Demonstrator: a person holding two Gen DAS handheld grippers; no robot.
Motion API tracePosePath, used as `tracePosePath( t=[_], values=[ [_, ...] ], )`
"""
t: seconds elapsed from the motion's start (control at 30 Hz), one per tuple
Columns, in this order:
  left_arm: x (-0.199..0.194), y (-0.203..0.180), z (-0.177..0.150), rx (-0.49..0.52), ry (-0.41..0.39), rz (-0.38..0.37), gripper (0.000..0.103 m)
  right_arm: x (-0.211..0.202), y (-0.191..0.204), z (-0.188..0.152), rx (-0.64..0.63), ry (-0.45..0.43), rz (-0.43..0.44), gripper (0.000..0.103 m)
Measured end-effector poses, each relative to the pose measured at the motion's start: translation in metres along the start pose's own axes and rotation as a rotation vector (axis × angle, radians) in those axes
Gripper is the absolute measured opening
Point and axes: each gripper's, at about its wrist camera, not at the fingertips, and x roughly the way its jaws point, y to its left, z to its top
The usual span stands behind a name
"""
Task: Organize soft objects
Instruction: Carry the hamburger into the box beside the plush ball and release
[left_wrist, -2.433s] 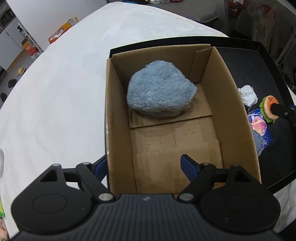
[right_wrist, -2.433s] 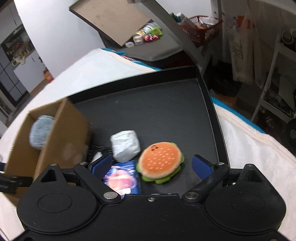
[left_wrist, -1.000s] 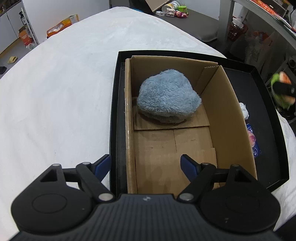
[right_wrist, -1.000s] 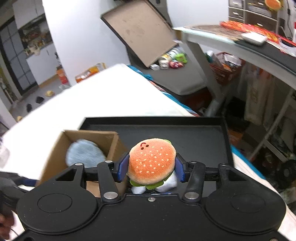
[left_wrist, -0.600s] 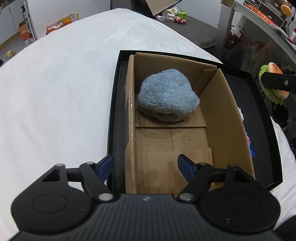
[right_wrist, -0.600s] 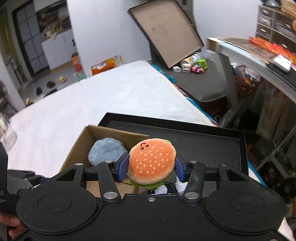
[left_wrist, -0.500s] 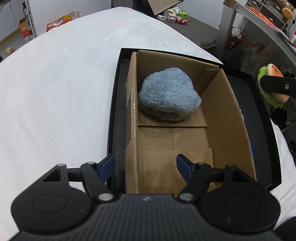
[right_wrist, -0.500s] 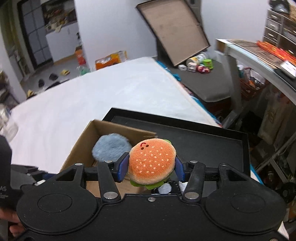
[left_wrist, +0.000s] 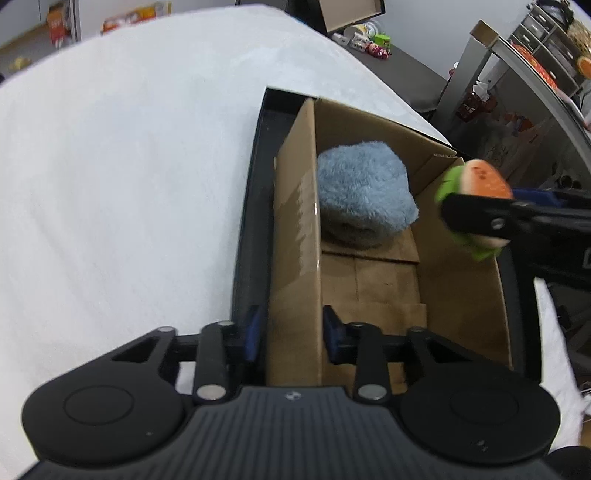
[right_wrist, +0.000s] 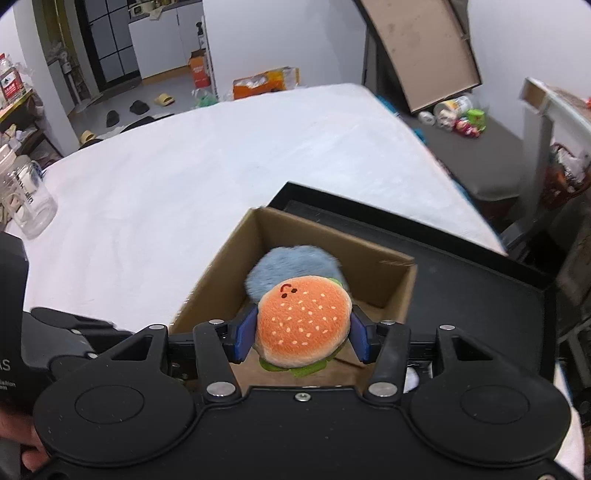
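**Burger plush held over the box, left gripper on the box wall**

My right gripper (right_wrist: 302, 338) is clamped on the burger plush (right_wrist: 303, 325), its blue pads pressed into either side of the orange bun, green lettuce fringe hanging below. From the right wrist view the plush sits above the open cardboard box (right_wrist: 221, 258), just in front of the blue fluffy plush (right_wrist: 291, 267) that lies inside at the box's far end. In the left wrist view I see the same burger plush (left_wrist: 476, 184) sideways, over the box's right wall.

My left gripper (left_wrist: 291, 341) has just been closing, and its jaws now straddle the near end of the left wall of the cardboard box (left_wrist: 295, 236), one pad outside and one inside. Both pads look to be against the cardboard, so I read it as pinching that wall. The blue fluffy plush (left_wrist: 364, 195) rests on the box floor well ahead of these fingers.

The box stands in a black tray (right_wrist: 480, 291), at the tray's left side, and the tray sits on the white-covered worktop (left_wrist: 129, 166) near its right edge.
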Motion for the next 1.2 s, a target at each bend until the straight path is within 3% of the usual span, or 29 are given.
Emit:
tracePosePath(
  t=[0.4, 0.5, 0.93, 1.13, 1.2],
  values=[
    [0.002, 0.0, 0.004, 0.058, 0.026, 0.002, 0.022, 0.033, 0.017, -0.005, 0.036, 0.081, 0.066, 0.058],
    [0.002, 0.0, 0.004, 0.058, 0.037, 0.007, 0.022, 0.029, 0.019, -0.005, 0.027, 0.07, 0.06, 0.067],
    [-0.006, -0.011, 0.004, 0.081, 0.028, 0.076, 0.023, -0.017, -0.011, -0.014, 0.097, -0.011, 0.059, 0.072],
    [-0.012, -0.02, 0.008, 0.099, 0.057, 0.118, 0.032, -0.03, -0.032, -0.019, 0.147, -0.043, 0.054, 0.079],
    [-0.014, -0.024, 0.007, 0.106, 0.064, 0.128, 0.041, -0.032, -0.037, -0.023, 0.161, -0.047, 0.059, 0.08]
  ],
)
